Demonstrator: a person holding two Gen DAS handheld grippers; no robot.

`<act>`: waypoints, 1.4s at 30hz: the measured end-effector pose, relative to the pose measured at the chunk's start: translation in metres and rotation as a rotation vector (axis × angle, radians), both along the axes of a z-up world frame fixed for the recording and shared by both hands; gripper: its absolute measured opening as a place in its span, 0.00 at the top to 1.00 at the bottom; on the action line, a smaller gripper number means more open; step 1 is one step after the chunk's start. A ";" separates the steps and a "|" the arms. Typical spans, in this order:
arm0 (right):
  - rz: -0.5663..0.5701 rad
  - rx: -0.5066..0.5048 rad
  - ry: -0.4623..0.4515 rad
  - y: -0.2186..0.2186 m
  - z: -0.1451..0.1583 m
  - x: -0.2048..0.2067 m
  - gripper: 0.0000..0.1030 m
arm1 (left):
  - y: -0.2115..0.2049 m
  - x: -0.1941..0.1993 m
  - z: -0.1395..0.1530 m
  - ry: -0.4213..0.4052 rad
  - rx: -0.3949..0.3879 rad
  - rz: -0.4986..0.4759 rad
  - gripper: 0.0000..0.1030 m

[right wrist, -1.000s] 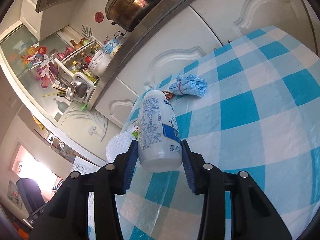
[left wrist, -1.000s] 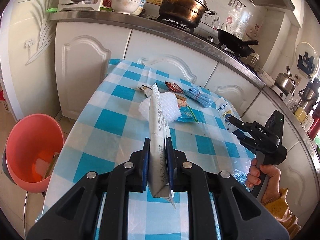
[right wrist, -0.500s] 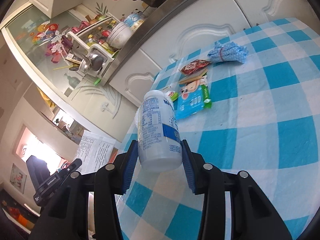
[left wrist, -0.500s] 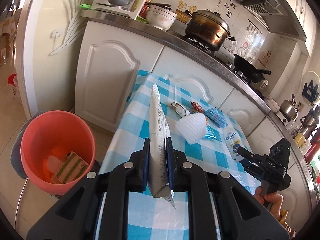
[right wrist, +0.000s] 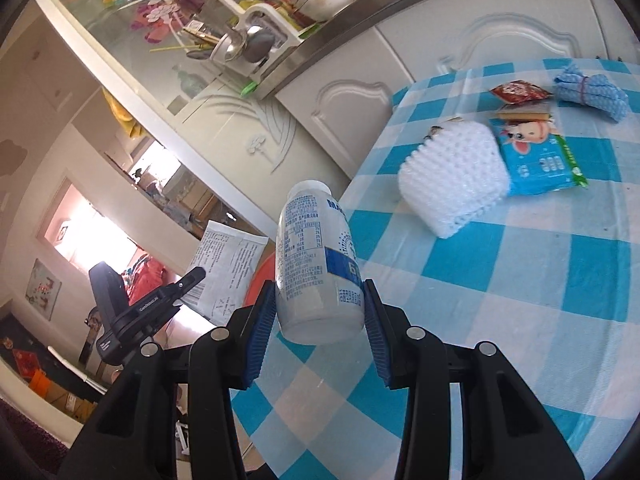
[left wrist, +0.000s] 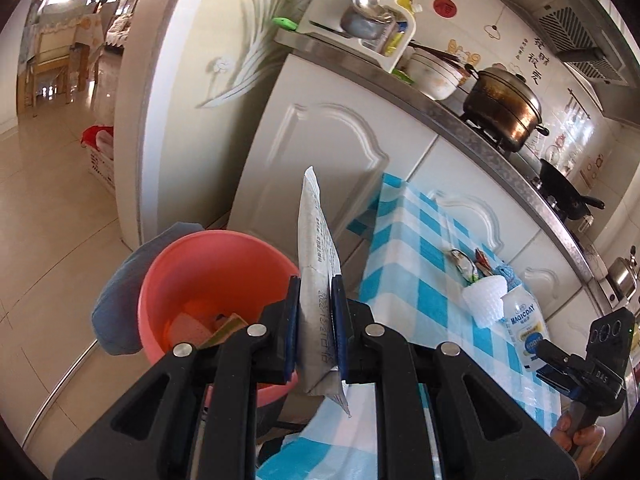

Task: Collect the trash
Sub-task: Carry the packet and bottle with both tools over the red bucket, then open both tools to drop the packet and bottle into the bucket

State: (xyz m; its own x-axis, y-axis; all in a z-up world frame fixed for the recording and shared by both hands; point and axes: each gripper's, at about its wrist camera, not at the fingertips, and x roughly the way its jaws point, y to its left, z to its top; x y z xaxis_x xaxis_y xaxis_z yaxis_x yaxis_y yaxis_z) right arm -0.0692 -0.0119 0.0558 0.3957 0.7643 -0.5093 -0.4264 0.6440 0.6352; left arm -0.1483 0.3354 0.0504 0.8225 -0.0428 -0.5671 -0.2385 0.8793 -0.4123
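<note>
Carrying stage: my left gripper (left wrist: 314, 334) jaws pinch the paper packet (left wrist: 318, 280) beside the pink bin (left wrist: 208, 264), my right gripper (right wrist: 320, 320) jaws clamp the white bottle (right wrist: 316, 264); next, release both over it.

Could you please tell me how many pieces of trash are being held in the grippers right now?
2: a flat printed paper packet clamped in the left gripper, and a white plastic bottle gripped in the right gripper.
</note>
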 end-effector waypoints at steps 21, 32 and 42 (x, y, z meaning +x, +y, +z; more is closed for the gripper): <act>0.259 -0.191 -0.022 0.165 0.005 0.032 0.57 | 0.073 0.000 -0.069 0.119 -0.037 0.159 0.84; 0.266 -0.219 -0.007 0.201 -0.012 0.051 0.57 | 0.079 0.012 -0.096 0.165 -0.062 0.160 0.84; 0.282 -0.257 0.041 0.233 -0.026 0.055 0.32 | 0.078 0.022 -0.115 0.221 -0.063 0.149 0.65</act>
State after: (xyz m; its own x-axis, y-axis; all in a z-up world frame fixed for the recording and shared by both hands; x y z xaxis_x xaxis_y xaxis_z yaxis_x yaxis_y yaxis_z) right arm -0.0142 0.2207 0.0297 0.1638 0.6854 -0.7095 -0.5871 0.6457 0.4883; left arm -0.1261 0.4129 -0.0641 0.6793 0.0286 -0.7333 -0.4535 0.8019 -0.3888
